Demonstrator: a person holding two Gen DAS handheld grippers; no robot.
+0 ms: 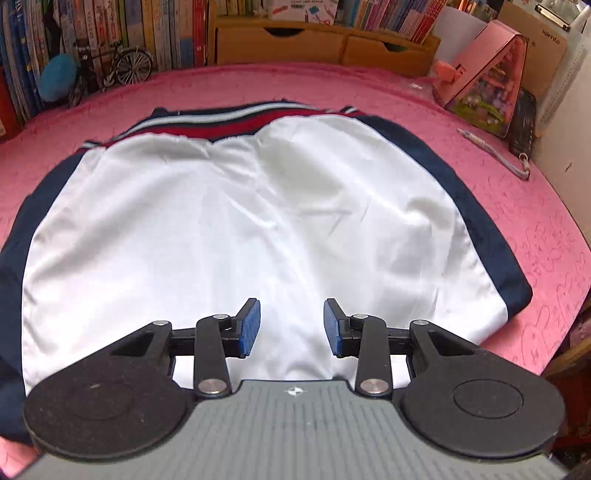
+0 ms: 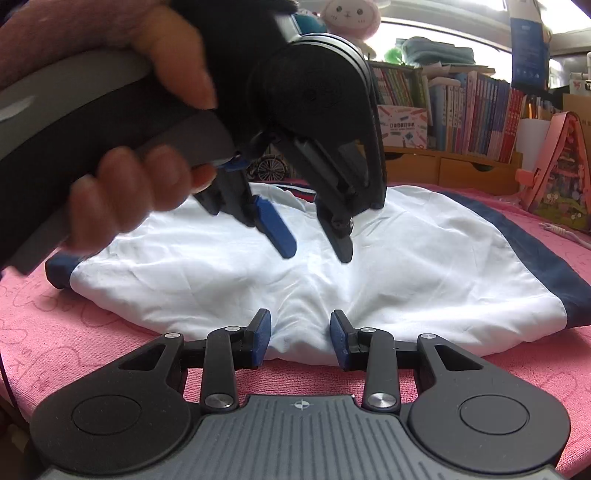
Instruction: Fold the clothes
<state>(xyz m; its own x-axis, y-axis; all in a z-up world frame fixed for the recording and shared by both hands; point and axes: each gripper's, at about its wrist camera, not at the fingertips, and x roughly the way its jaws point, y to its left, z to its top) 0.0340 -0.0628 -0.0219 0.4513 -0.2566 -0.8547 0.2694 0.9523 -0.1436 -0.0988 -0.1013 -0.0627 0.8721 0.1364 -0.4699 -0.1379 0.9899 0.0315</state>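
The jacket (image 1: pixel 240 221) lies flat on the pink cloth (image 1: pixel 517 206) that covers my counter, white lining up, navy edges showing down both sides and the red and striped band at the far end, towards the bookshelf (image 1: pixel 110 33). Its long axis, as I read it, runs side to side across my right wrist view.

My left tongs (image 1: pixel 291 328) hang over the white panel, tilted steeply down, jaws parted with nothing between the blue pads — only the lining shows through the gap. From the right wrist view I can see those same left tongs (image 2: pixel 317 243) held in my left hand (image 2: pixel 122 184), tips close above the middle of the cloth (whether they touch it I cannot tell).

My right tongs (image 2: pixel 301 339) sit low at the near hem, jaws also parted, with a bulge of white fabric lying in the gap. I don't see the pads pressing on it, so I count them as open rather than gripping.

So the garment lies ahead of both tongs: the right pair is at the near edge, the left pair above the centre. My guess is the next fold turns on that near hem — the right tongs are nearer to it and would need to close on it first.
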